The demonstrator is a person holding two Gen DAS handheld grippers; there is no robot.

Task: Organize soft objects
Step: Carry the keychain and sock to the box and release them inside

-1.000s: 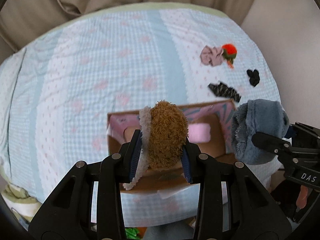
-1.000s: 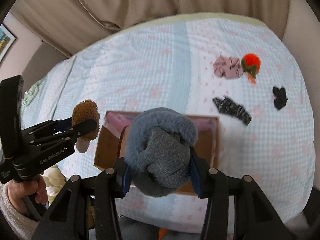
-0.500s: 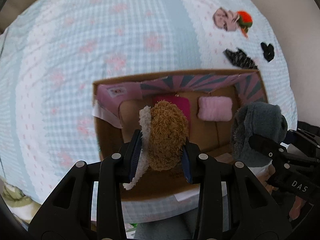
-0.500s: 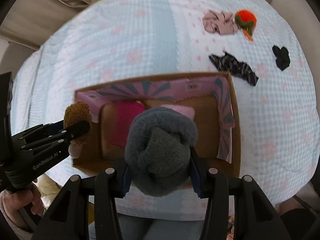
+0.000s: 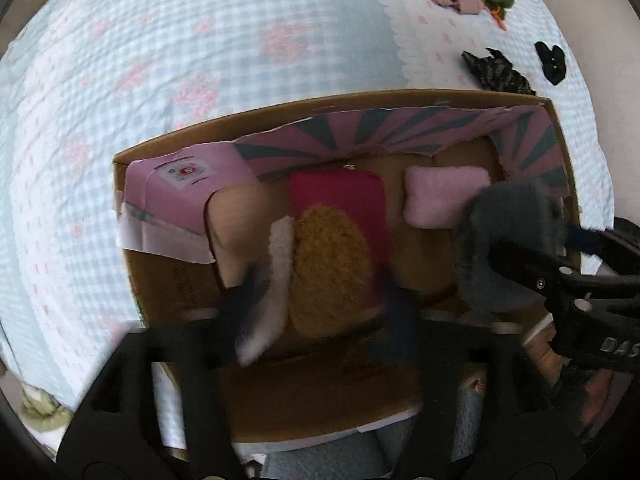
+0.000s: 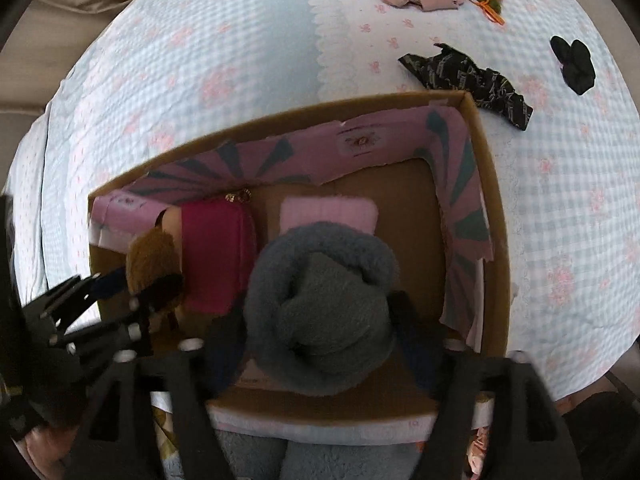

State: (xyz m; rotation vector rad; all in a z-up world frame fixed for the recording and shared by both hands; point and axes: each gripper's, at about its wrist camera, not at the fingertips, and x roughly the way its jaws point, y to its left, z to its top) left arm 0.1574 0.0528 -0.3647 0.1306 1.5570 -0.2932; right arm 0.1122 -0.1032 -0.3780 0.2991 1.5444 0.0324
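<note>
L jaws grip brown plush (image 5: 330, 276), R grip grey plush (image 6: 324, 320); box (image 6: 494, 216) on checked bedspread (image 6: 224, 40).

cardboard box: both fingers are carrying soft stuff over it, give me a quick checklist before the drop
1. Brown fuzzy item gripped by left gripper: ok.
2. Grey fuzzy item gripped by right gripper: ok.
3. Both items over the cardboard box opening: ok.
4. Bare floor in the box for the grey item, right of the pink pad: ok.
5. Spot beneath the brown item free: not ok, the red pouch lies partly under it.
6. Height above the box floor: cannot tell.
</note>
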